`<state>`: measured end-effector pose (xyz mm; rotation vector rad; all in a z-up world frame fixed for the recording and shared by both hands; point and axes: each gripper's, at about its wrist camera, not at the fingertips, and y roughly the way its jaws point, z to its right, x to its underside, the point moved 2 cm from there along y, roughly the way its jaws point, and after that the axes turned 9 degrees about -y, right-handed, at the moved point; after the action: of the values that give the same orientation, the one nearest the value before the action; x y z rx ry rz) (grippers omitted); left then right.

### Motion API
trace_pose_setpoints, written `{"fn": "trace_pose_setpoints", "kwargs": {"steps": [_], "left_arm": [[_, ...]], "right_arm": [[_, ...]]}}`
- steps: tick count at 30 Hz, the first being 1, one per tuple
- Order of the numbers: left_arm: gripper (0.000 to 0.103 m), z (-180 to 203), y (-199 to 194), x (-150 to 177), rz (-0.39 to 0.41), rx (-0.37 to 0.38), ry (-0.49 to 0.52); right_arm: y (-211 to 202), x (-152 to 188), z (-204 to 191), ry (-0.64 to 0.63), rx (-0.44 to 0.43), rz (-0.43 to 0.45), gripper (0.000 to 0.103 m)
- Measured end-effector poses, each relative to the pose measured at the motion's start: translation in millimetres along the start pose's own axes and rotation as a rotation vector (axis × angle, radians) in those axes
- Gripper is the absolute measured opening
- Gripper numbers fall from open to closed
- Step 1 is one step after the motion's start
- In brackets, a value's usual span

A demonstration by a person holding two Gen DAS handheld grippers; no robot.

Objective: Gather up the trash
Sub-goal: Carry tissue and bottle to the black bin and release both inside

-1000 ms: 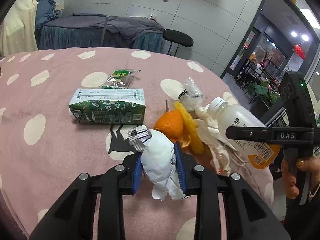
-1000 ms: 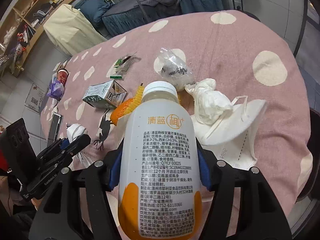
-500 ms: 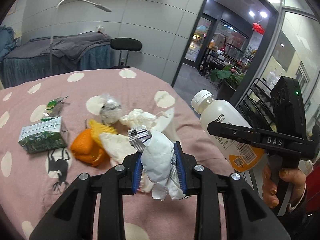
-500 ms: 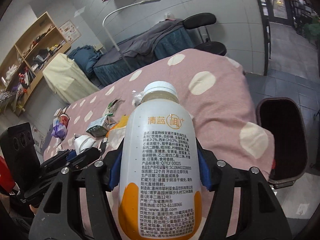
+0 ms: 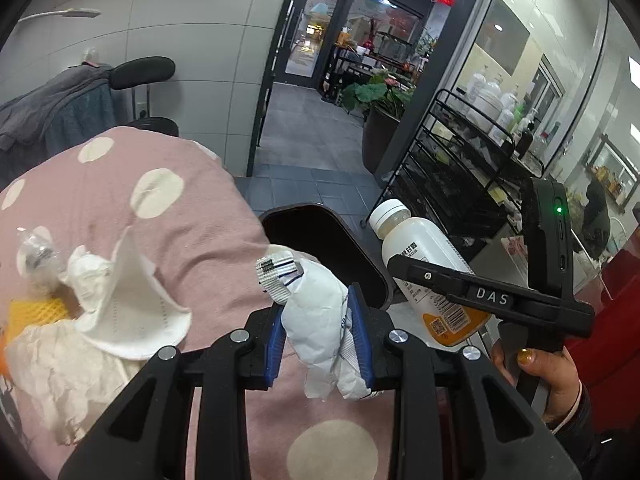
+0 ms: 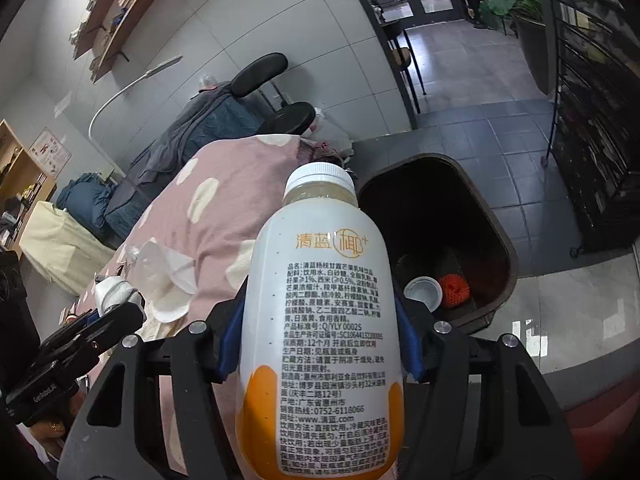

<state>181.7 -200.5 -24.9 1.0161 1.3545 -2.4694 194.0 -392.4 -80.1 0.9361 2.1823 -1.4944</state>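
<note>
We've got the left gripper (image 5: pixel 320 336) clamped on a crumpled wrapper (image 5: pixel 320 320) and the right gripper (image 6: pixel 320 344) on the bottle (image 6: pixel 320 340), bin (image 6: pixel 496 240) mid-right holding scraps, tissues (image 5: pixel 92 276) left behind lower left.

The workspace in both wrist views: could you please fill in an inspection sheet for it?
Surface: pink polka-dot tablecloth over a rounded table.
Job's things: white drink bottle held in the right gripper; crumpled white wrapper held in the left gripper; dark bin on the floor beside the table, holding a white cup and a red mesh ball.
Clutter: face mask, crumpled tissue, clear plastic wrap, yellow foam net.
Grippers: both shut on their loads.
Cables: nothing seen.
Surroundings: black wire rack, potted plant, treatment bed.
</note>
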Motion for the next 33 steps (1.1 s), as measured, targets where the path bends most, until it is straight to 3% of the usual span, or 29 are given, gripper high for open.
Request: {"fn": "trace_pose_setpoints", "kwargs": {"steps": [8, 14, 19, 21, 23, 33], "left_arm": [[0.029, 37.3, 86.3, -10.2, -0.136, -0.011, 0.068], [0.029, 55.1, 137.1, -20.0, -0.202, -0.03, 0.092], [0.032, 68.9, 170.6, -22.8, -0.223, -0.088, 0.153], [0.049, 71.7, 179.8, -22.4, -0.231, -0.097, 0.174], [0.084, 73.1, 183.4, -23.2, -0.228, -0.104, 0.177], [0.096, 71.3, 135.2, -23.2, -0.125, -0.088, 0.178]], "right_arm": [[10.4, 15.6, 46.3, 0.07, 0.095, 0.009, 0.062], [3.8, 27.7, 86.5, 0.148, 0.147, 0.016, 0.062], [-0.5, 33.6, 117.5, 0.221, 0.192, 0.012, 0.062], [0.4, 35.2, 126.5, 0.243, 0.197, 0.009, 0.062], [3.9, 34.8, 131.7, 0.248, 0.209, 0.003, 0.062], [54.9, 21.3, 133.9, 0.205, 0.191, -0.07, 0.062]]}}
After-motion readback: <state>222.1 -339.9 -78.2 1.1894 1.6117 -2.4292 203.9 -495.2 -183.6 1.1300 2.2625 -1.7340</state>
